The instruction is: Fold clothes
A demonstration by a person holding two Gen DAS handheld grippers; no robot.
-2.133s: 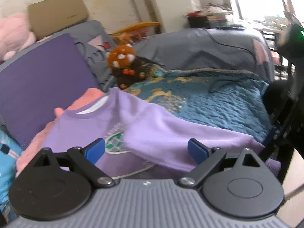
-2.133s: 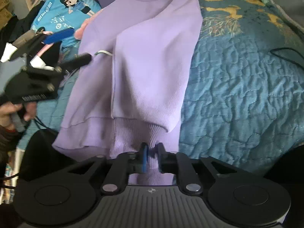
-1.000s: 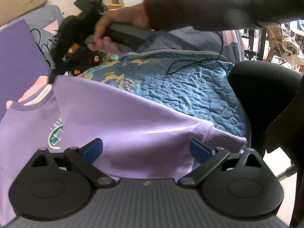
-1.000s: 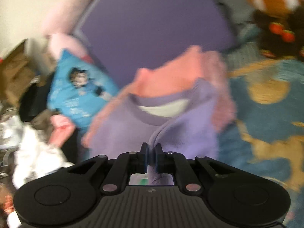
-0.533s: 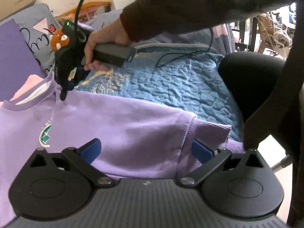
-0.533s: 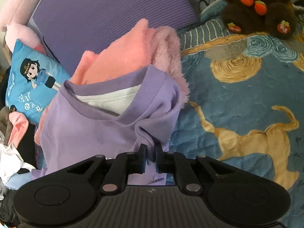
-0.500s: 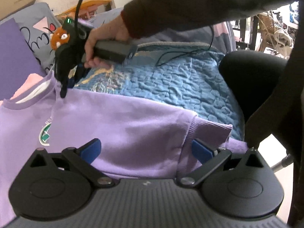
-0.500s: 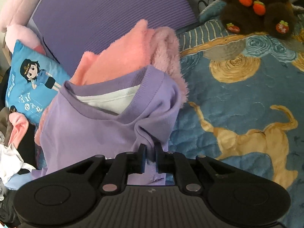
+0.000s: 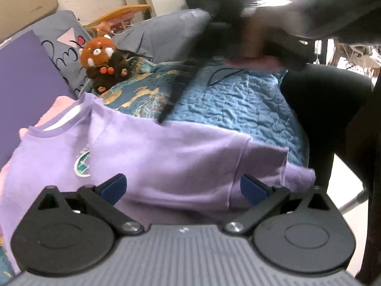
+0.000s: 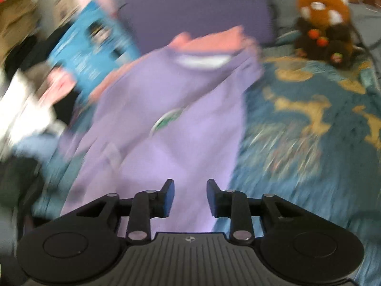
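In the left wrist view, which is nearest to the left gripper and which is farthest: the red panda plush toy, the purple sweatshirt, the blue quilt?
From the left gripper:
1. Purple sweatshirt, directly in front, between the open fingers.
2. Blue quilt, beyond the sweatshirt, centre-right.
3. Red panda plush toy, farthest, upper left by the pillows.

In your left wrist view, the hand (image 9: 252, 38) and dark sleeve (image 9: 333, 7) at the top are smeared by motion, so the device it grips cannot be made out. Your right wrist view is blurred throughout: the badge (image 10: 170, 118) on the purple sweatshirt (image 10: 166, 124) is unreadable, and the blue cushion (image 10: 92, 52) loses its print. The sweatshirt's near hem is hidden behind the gripper bodies.
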